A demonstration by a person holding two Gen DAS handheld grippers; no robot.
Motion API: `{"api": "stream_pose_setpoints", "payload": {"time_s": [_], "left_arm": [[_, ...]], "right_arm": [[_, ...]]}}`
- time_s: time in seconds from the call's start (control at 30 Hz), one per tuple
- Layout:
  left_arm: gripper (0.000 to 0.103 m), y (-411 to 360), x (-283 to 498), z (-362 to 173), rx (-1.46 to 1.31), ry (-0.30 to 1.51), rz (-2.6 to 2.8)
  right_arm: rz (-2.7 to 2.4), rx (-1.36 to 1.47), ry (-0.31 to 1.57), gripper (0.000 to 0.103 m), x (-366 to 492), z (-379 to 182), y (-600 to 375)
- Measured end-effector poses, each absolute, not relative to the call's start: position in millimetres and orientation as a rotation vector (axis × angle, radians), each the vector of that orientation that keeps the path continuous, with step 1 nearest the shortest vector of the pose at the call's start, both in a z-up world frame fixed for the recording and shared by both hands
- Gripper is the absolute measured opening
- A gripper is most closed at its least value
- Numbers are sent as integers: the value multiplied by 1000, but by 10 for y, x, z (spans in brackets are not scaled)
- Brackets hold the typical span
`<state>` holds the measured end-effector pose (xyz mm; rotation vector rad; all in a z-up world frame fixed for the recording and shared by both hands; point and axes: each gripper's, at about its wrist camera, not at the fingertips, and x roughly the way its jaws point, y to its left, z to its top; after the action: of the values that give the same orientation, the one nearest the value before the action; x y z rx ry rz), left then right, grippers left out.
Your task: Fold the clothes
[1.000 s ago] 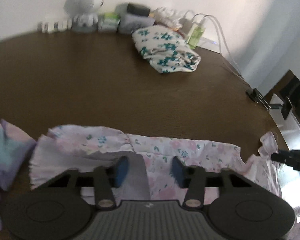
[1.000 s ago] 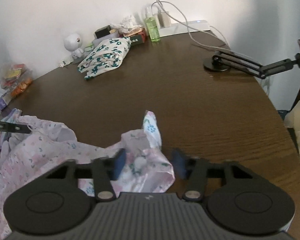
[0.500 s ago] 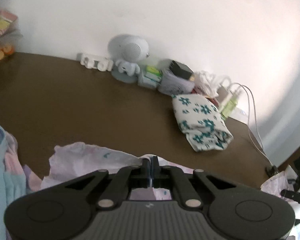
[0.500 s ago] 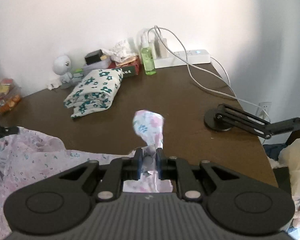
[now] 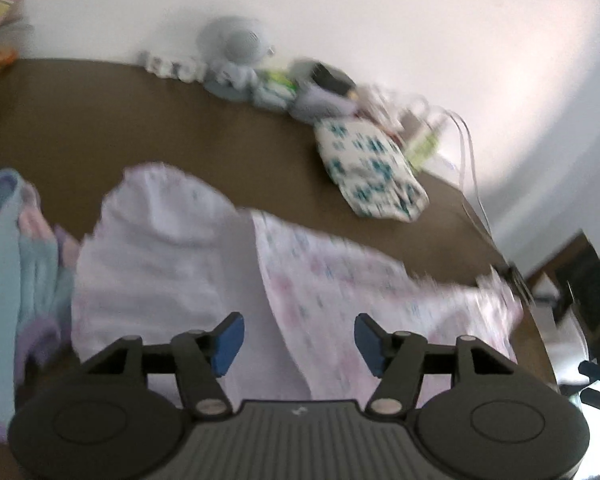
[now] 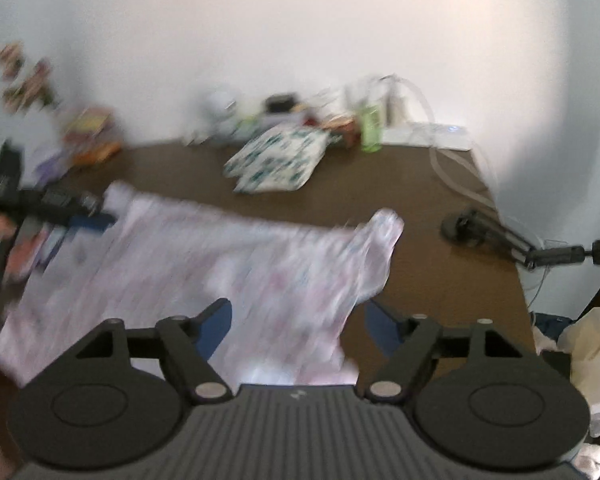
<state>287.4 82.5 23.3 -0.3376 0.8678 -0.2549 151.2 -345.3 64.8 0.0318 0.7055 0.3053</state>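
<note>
Your left tool (image 5: 296, 338) and your right tool (image 6: 298, 322) both have their blue pads spread apart, and neither one grips any cloth. The pale pink floral cotton garment (image 6: 204, 264) lies spread across the near part of the dark brown wooden surface (image 5: 148, 132). One part of it is turned over, so that the plain white inside (image 5: 152, 248) shows on the left.

Both views are blurred, so I think, but cannot be sure, that the far right corner (image 6: 384, 224) is a little bunched. For a good fold, take two matching edge points, keep the cloth tight between them, and lay it down flat and even.

A folded white cloth with teal flowers (image 5: 372, 172) lies well apart, near the wall. There also stand a small white round robot toy (image 5: 236, 56), a green bottle (image 6: 370, 128) and a white power strip (image 6: 432, 136). A black desk arm (image 6: 500, 236) lies at the right edge.
</note>
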Motion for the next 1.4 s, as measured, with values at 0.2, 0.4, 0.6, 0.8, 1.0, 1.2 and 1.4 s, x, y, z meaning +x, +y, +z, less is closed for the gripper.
{"api": "stream_pose_setpoints", "payload": {"time_s": [0.2, 0.4, 0.6, 0.8, 1.0, 1.2, 1.4], "left_arm": [[61, 614, 2567, 59, -276, 907, -292], [61, 784, 2539, -59, -502, 867, -249], [59, 882, 2524, -69, -558, 835, -211], [64, 815, 2486, -5, -514, 859, -230], [63, 637, 2172, 116, -326, 843, -329], [58, 558, 1862, 74, -241, 908, -390], [34, 587, 1644, 32, -200, 970, -410]], "right_arm": [[249, -85, 765, 58, 1357, 317, -3272], [227, -190, 636, 3, 1075, 218, -3174], [215, -243, 561, 5, 505, 144, -3266], [211, -114, 542, 70, 342, 222, -3404], [352, -192, 488, 69, 565, 516, -2843], [608, -51, 727, 54, 1214, 334, -2196], [665, 135, 948, 48, 1529, 25, -1988]]}}
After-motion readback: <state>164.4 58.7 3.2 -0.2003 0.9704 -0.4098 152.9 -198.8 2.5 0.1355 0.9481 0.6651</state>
